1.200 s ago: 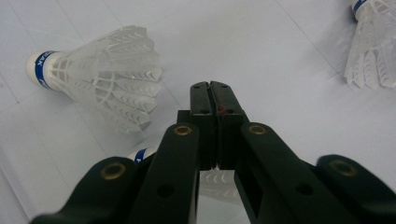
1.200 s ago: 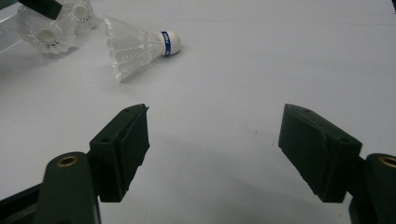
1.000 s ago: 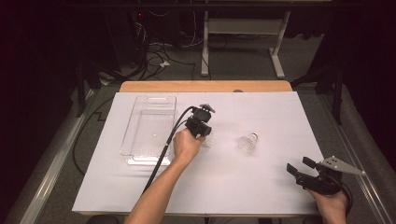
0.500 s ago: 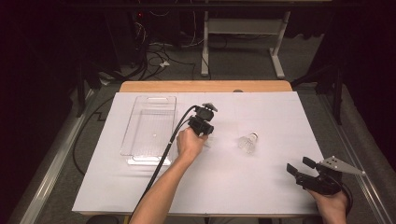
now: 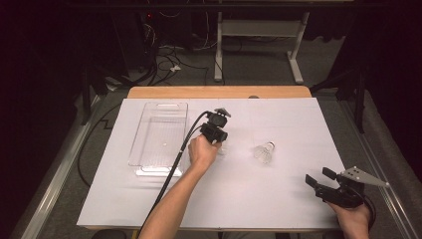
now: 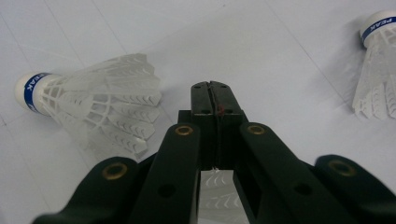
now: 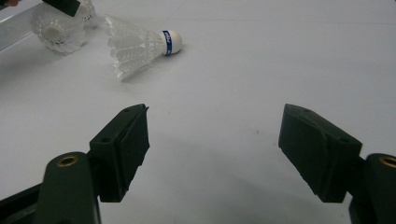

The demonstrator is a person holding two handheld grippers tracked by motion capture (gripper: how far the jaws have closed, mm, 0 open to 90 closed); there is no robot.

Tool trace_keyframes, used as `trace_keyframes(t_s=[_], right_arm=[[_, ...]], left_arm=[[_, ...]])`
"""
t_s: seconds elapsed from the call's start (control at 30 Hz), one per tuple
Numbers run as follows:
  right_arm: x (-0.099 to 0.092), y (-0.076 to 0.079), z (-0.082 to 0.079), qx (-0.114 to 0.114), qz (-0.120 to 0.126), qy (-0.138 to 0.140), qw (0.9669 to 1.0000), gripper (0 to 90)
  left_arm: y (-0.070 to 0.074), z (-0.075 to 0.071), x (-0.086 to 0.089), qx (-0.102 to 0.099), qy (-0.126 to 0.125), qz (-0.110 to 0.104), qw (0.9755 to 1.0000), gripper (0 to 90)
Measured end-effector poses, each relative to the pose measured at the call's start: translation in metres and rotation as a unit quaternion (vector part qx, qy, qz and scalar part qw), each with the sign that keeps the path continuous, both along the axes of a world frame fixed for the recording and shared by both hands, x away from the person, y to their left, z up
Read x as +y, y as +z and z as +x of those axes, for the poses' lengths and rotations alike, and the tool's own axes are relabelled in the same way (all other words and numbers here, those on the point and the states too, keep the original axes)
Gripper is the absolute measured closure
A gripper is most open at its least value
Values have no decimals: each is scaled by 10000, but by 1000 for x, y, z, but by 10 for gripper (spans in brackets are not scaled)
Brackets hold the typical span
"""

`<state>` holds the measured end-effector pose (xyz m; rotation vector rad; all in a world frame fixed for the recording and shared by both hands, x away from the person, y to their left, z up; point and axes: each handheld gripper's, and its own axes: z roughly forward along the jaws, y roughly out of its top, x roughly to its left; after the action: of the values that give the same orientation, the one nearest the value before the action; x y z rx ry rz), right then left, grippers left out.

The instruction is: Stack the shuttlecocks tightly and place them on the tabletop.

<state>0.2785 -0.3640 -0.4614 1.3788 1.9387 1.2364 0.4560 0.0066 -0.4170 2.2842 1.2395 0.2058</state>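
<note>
High view: left gripper (image 5: pixel 219 142) shut on a shuttlecock's (image 6: pixel 215 196) skirt mid-table, just right of clear tray (image 5: pixel 158 142). Step looks like pick-up; next prob lift & carry into tray. Right gripper (image 5: pixel 318 178) open, idle; 2nd shuttlecock (image 5: pixel 263 151) lies nearby

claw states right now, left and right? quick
Left claw: shut; a shuttlecock skirt shows just below its pads, and whether it is pinched cannot be told.
Right claw: open, holding nothing.
</note>
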Motion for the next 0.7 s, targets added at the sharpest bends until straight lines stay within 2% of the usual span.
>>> trace_keyframes(t_s=[0.23,0.4,0.47,0.5,0.7], right_arm=[[0,0,0,4,2,-4,10000,248],[0,0,0,1,-8,-2,10000,248],[0,0,0,4,-3,-5,10000,248],[0,0,0,5,-3,-3,10000,248],[0,0,0,3,-7,9,10000,248]], left_arm=[[-1,1,-2,14,-25,47,10000,896],[0,2,-1,23,5,-2,10000,895],[-1,3,0,83,-7,-47,10000,894],[-2,4,0,183,4,-102,9998,892],[-5,4,-2,180,-11,-98,9998,882]])
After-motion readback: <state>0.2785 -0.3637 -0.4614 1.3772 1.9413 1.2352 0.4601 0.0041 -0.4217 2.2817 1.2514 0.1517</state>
